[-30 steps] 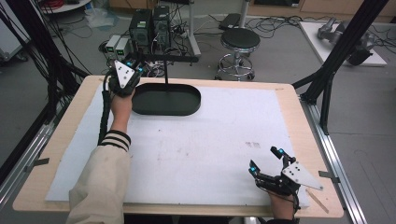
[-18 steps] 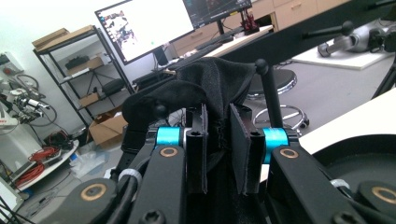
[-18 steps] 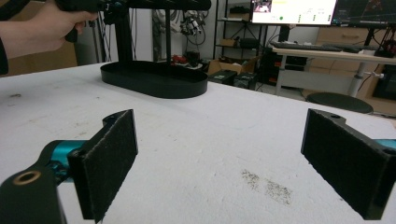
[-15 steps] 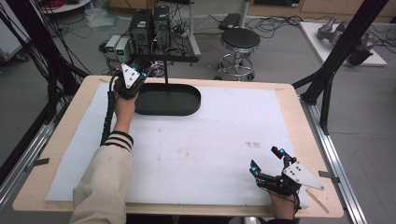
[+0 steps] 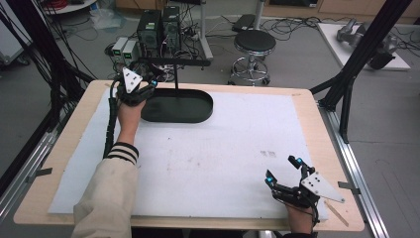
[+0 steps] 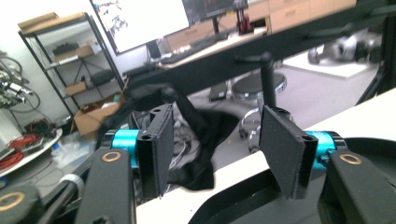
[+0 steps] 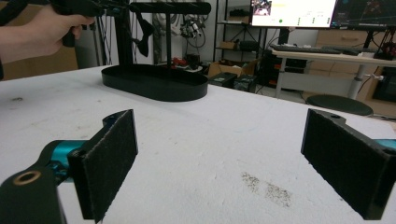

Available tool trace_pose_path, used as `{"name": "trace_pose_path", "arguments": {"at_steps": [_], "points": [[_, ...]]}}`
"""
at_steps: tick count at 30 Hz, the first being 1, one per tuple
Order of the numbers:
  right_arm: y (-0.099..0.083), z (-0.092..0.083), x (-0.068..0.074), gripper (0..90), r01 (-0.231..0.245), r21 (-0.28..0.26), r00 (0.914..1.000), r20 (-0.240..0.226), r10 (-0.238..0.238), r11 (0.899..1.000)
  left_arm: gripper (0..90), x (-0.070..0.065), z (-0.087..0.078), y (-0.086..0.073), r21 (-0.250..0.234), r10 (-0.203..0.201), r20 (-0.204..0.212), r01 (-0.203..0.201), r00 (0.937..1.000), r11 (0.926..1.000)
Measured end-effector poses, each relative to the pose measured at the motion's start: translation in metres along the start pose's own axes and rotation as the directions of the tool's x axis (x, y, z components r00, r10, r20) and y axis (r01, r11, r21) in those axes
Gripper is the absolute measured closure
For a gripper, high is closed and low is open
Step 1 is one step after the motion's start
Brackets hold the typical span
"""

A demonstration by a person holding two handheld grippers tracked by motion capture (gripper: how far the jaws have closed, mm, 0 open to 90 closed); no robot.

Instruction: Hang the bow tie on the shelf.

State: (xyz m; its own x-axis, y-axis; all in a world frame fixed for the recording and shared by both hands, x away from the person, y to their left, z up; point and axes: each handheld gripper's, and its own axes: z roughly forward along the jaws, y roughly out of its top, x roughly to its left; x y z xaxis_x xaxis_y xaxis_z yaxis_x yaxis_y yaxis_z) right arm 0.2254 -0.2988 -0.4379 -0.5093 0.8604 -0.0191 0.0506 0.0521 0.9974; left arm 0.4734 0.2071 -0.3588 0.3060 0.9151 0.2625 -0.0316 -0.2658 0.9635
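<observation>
Reaching to the table's far left corner, left gripper [image 5: 148,85] raised beside the black stand [image 5: 177,79] rising from the oval black tray [image 5: 198,110]; jaws parted around empty air, with dark cloth [image 6: 198,135] hanging just beyond them. Resting at the near right edge of the white mat [image 5: 223,158], right gripper [image 5: 283,171] spread wide, holding nothing. Writing on the far monitor [image 7: 293,12] too small to read; no legible labels elsewhere.
</observation>
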Motion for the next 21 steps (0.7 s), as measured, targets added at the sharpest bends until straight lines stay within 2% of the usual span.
{"name": "trace_pose_path", "arguments": {"at_steps": [5, 6, 8, 9, 10, 11, 13, 19, 20, 21], "points": [[0.003, -0.003, 0.0, 9.9, -0.015, -0.022, 0.9999, 0.005, 0.015, 1.0, 34.8, 0.005, -0.022, 0.003, -0.024, -0.033, 0.005, 0.033, 0.9994, 0.9992], [0.004, -0.004, 0.001, 9.9, -0.013, -0.028, 0.9999, 0.009, 0.013, 1.0, 33.8, 0.008, -0.033, 0.004, -0.049, -0.066, 0.006, 0.067, 0.9978, 0.9966], [0.005, -0.005, 0.001, 9.9, -0.013, -0.036, 0.9999, 0.009, 0.013, 0.999, 32.5, 0.009, -0.039, 0.005, -0.058, -0.081, 0.009, 0.082, 0.9966, 0.9949], [0.006, -0.005, 0.001, 9.9, -0.019, -0.036, 0.9998, 0.01, 0.019, 0.999, 32.1, 0.009, -0.045, 0.006, -0.07, -0.087, 0.009, 0.088, 0.9961, 0.9937], [0.006, -0.005, 0.001, 9.9, -0.016, -0.037, 0.9998, 0.01, 0.016, 0.999, 31.8, 0.01, -0.058, 0.008, -0.09, -0.091, 0.009, 0.091, 0.9958, 0.9917], [0.006, -0.005, 0.002, 9.9, -0.016, -0.039, 0.9998, 0.01, 0.016, 0.999, 31.3, 0.01, -0.058, 0.008, -0.09, -0.091, 0.009, 0.091, 0.9958, 0.9917], [0.007, -0.005, 0.002, 9.9, -0.013, -0.04, 0.9999, 0.009, 0.013, 0.999, 29.0, 0.011, -0.07, 0.01, -0.11, -0.095, 0.009, 0.096, 0.9954, 0.9893], [0.007, -0.007, 0.002, 9.9, -0.017, -0.049, 0.9997, 0.017, 0.017, 0.999, 24.3, 0.011, -0.111, 0.015, -0.152, -0.125, -0.008, 0.122, 0.9921, 0.9808], [0.007, -0.008, 0.001, 9.9, -0.028, -0.062, 0.9994, 0.016, 0.029, 0.998, 22.6, 0.011, -0.118, 0.016, -0.162, -0.131, -0.001, 0.129, 0.9913, 0.9783], [0.007, -0.008, 0.001, 9.9, -0.034, -0.061, 0.9992, 0.017, 0.035, 0.998, 22.3, 0.01, -0.132, 0.016, -0.175, -0.136, 0.008, 0.135, 0.9907, 0.9753]]}}
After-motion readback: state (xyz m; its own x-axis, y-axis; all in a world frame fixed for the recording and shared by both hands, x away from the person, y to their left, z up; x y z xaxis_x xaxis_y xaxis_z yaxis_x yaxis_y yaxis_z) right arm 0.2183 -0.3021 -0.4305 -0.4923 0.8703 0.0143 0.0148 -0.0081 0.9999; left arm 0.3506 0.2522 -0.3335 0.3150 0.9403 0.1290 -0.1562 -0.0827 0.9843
